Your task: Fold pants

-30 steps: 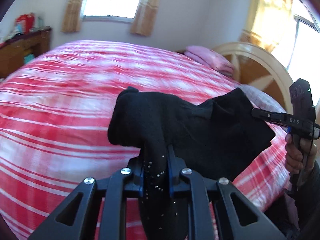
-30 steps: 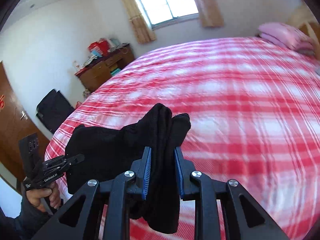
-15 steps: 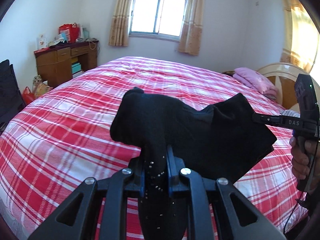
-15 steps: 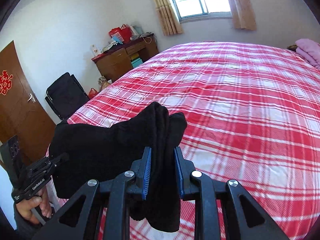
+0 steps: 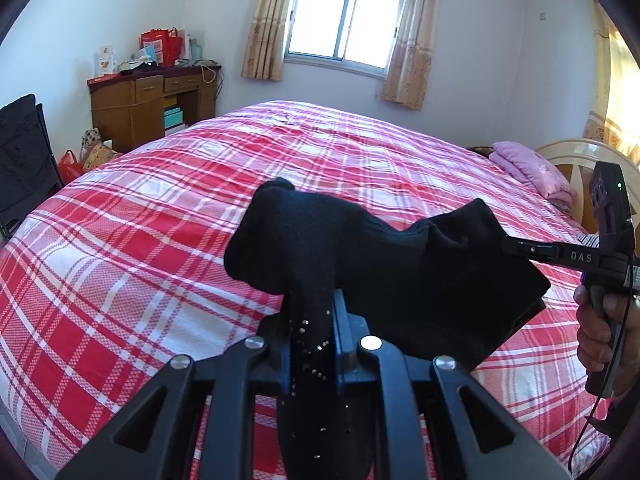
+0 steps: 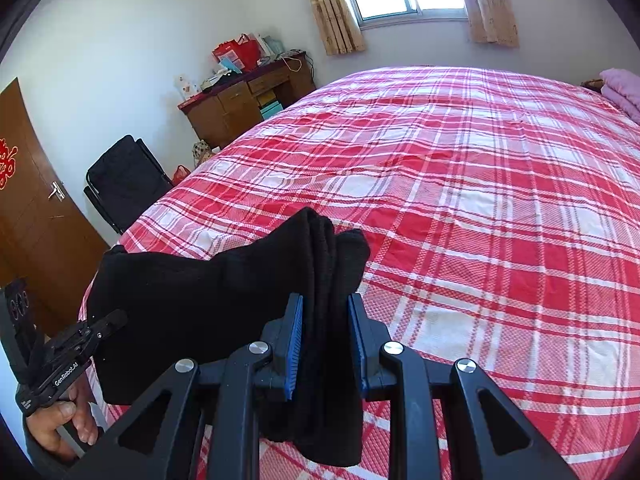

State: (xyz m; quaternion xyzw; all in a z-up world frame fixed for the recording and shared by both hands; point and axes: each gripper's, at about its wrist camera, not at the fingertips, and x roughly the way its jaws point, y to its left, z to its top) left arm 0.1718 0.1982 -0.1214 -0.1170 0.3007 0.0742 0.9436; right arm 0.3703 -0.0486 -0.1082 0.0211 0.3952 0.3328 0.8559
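Black pants held bunched above the checked bed, stretched between left gripper and right gripper, each pinching a thick wad. Risk of layers slipping unevenly (bulky folds, small pads), landing crooked on the bed, spoiling the fold.

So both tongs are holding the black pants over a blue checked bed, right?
Not quite: the bed is red and white checked, not blue, as the right wrist view shows. Both tongs, left and right, do hold the black pants.
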